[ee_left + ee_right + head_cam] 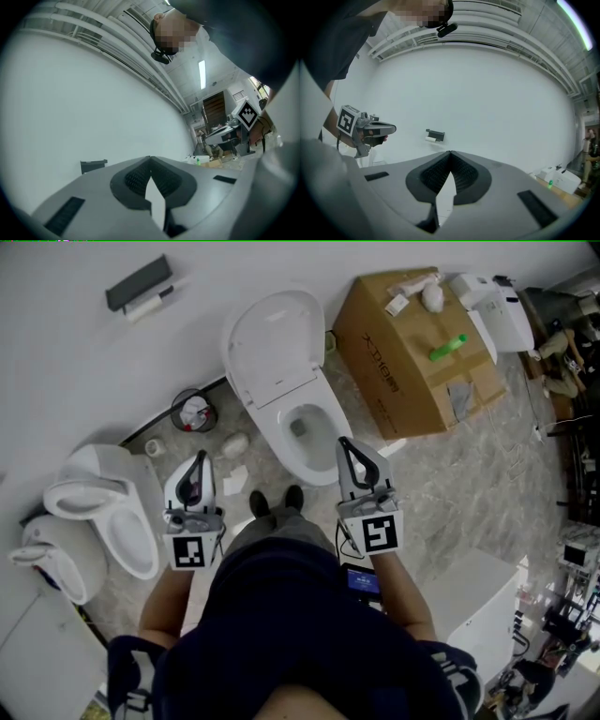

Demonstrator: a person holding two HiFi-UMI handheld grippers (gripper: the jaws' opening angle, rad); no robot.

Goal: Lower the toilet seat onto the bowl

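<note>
In the head view a white toilet stands against the wall with its seat and lid [274, 345] raised upright over the open bowl [322, 463]. My left gripper [198, 459] hangs left of the bowl, jaws shut and empty. My right gripper [343, 442] is at the bowl's right rim, near its front, also shut and empty. The left gripper view shows the tips of the left gripper [150, 158] meeting against the white wall. In the right gripper view the tips of the right gripper [450, 153] meet likewise. The toilet shows in neither gripper view.
A cardboard box [412, 362] with a green bottle [448, 347] stands right of the toilet. A small waste bin [194, 412] and a second toilet [105, 512] lie to the left. A paper holder [141, 285] hangs on the wall. My shoes [277, 502] stand before the bowl.
</note>
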